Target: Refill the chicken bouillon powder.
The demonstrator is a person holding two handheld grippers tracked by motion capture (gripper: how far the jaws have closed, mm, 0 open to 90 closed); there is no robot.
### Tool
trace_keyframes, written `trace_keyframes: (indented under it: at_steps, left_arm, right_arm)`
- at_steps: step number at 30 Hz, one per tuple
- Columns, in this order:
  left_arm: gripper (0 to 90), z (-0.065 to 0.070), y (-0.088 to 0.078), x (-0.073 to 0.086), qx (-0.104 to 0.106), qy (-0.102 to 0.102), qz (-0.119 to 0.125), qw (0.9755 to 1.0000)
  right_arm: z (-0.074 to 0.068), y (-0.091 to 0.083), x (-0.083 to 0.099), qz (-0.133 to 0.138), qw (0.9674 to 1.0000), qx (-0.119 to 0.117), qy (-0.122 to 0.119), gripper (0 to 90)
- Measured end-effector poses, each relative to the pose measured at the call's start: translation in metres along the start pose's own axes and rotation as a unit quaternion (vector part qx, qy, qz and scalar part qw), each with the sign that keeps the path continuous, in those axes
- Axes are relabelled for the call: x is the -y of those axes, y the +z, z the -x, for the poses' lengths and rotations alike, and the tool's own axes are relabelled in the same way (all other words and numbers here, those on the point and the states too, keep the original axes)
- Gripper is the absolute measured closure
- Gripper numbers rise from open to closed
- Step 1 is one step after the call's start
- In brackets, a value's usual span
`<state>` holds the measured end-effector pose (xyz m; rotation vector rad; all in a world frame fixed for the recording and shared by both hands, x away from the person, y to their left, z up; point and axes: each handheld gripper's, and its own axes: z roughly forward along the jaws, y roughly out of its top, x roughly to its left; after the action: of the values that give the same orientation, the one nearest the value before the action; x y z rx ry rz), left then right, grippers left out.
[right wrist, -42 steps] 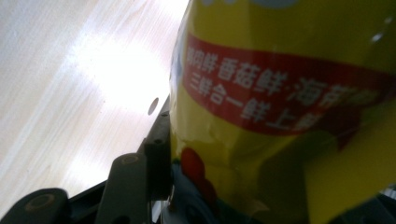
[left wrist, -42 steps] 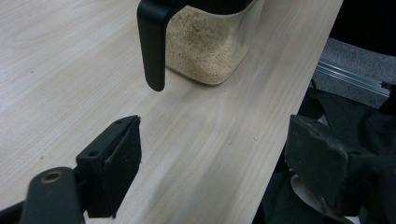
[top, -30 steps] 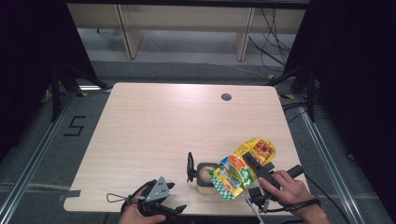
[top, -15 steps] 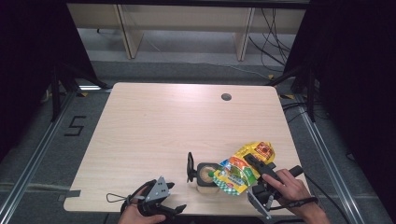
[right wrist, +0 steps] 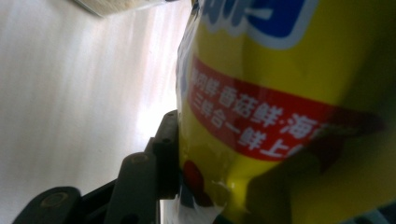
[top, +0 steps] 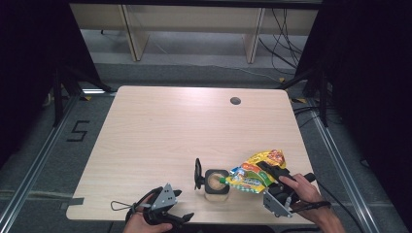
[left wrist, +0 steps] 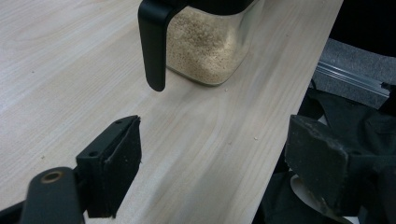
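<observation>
Crowding the right gripper view, the crinkled yellow foil pouch with red and blue print (right wrist: 289, 107) hides one jaw; the other jaw's pad presses its lower edge. The high view shows what that close view cuts off: the right gripper (top: 272, 175) clamps the pouch (top: 255, 172) tilted, mouth over the square clear container of beige granules with a black rim (top: 216, 182), near the front edge of the light wooden table (top: 170, 126). Its jaws have just been closing on the pouch. The left gripper view shows the container's black hanging lid (left wrist: 154, 42) and granules; the left gripper (left wrist: 212, 163) stands open, short of the container, holding nothing.
</observation>
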<state>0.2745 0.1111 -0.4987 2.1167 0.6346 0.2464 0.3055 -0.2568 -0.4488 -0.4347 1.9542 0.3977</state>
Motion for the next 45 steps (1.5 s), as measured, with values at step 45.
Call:
trace_keyframes:
  at_steps: [45]
  left_arm:
    - [18.3,-0.002,0.0,0.0,-0.002,0.009,-0.01,0.9999]
  right_arm:
    - [-0.007,0.019,0.053,0.104,0.9437,-0.091,0.301,62.6]
